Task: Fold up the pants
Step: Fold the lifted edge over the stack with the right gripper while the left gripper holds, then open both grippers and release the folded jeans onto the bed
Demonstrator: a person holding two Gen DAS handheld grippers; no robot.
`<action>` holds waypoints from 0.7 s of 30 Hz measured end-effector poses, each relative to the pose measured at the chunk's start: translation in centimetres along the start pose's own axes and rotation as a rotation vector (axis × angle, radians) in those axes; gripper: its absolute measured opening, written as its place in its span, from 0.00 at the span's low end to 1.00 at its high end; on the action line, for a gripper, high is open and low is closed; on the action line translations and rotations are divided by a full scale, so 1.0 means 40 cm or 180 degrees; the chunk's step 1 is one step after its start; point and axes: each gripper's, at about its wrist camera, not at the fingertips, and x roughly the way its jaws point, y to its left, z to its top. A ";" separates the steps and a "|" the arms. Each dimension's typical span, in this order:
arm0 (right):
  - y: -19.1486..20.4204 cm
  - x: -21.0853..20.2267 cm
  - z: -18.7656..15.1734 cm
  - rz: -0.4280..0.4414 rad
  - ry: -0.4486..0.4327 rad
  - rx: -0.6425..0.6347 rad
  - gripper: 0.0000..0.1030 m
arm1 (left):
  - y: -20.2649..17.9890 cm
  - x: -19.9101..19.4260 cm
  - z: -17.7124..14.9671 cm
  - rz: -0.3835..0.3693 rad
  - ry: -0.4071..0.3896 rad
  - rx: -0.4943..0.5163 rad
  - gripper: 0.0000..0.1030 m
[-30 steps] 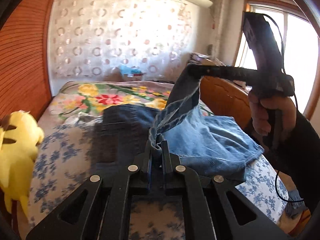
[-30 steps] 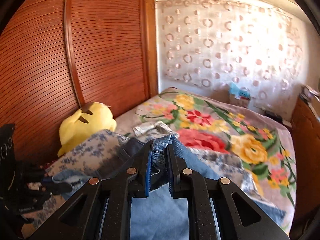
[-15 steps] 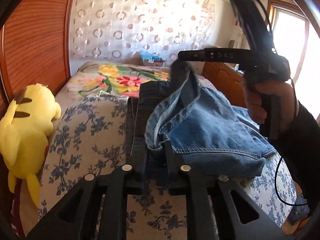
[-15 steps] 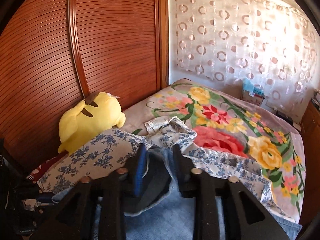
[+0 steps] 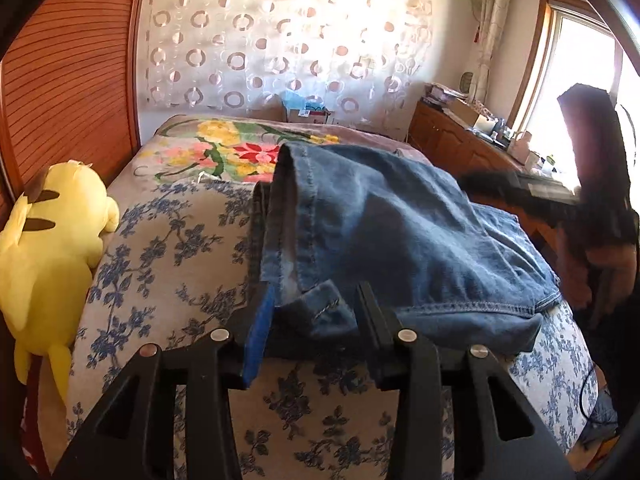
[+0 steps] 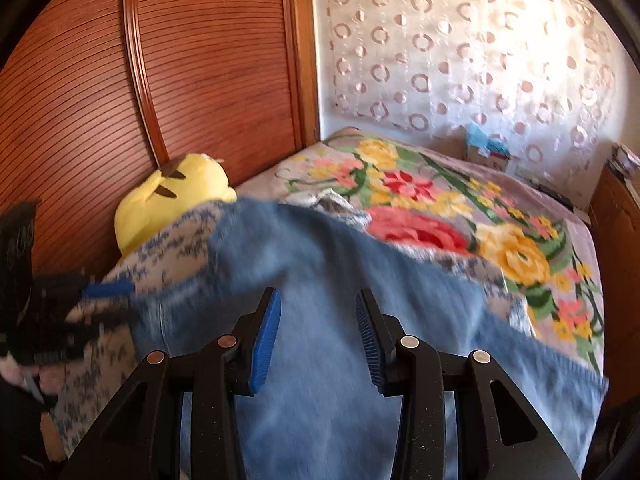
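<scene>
The blue denim pants (image 5: 400, 232) lie folded in a heap on the bed's blue-flowered sheet (image 5: 168, 264). My left gripper (image 5: 316, 304) is open, its jaws apart on either side of the pants' near corner. My right gripper (image 6: 318, 312) is open and empty above the pants (image 6: 320, 280), which look blurred in the right wrist view. The right gripper also shows in the left wrist view (image 5: 520, 192), at the right beside the pants, blurred. The left gripper shows at the left edge of the right wrist view (image 6: 80, 308).
A yellow plush toy (image 5: 48, 248) lies at the bed's left edge against the slatted wooden wall (image 6: 140, 92). A floral blanket (image 6: 460, 208) covers the far half of the bed. A wooden cabinet (image 5: 460, 144) with clutter stands at the right under the window.
Both grippers have opened and let go of the pants. The lifted denim has dropped onto the bed, and the right gripper has come down and pulled back.
</scene>
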 end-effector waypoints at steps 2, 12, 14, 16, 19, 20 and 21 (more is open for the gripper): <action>0.000 -0.025 -0.036 -0.0032 0.0031 0.0039 0.40 | -0.012 -0.001 0.008 -0.0028 -0.0043 0.0059 0.41; 0.025 -0.120 -0.192 -0.0212 0.0187 0.0326 0.43 | -0.028 0.027 0.035 0.0061 0.0005 0.0168 0.41; 0.041 -0.127 -0.213 -0.0219 0.0220 0.0369 0.43 | -0.025 0.041 0.031 0.0051 0.0069 0.0162 0.41; 0.058 -0.130 -0.231 -0.0210 0.0252 0.0396 0.43 | -0.026 0.049 0.022 0.0038 0.0113 0.0180 0.44; 0.074 -0.140 -0.250 -0.0220 0.0251 0.0448 0.43 | -0.029 0.062 0.005 0.0090 0.0207 0.0220 0.44; 0.076 -0.142 -0.252 -0.0212 0.0251 0.0476 0.44 | -0.029 0.064 0.000 0.0113 0.0227 0.0226 0.44; 0.076 -0.148 -0.257 -0.0213 0.0245 0.0499 0.44 | -0.031 0.067 -0.005 0.0120 0.0252 0.0239 0.44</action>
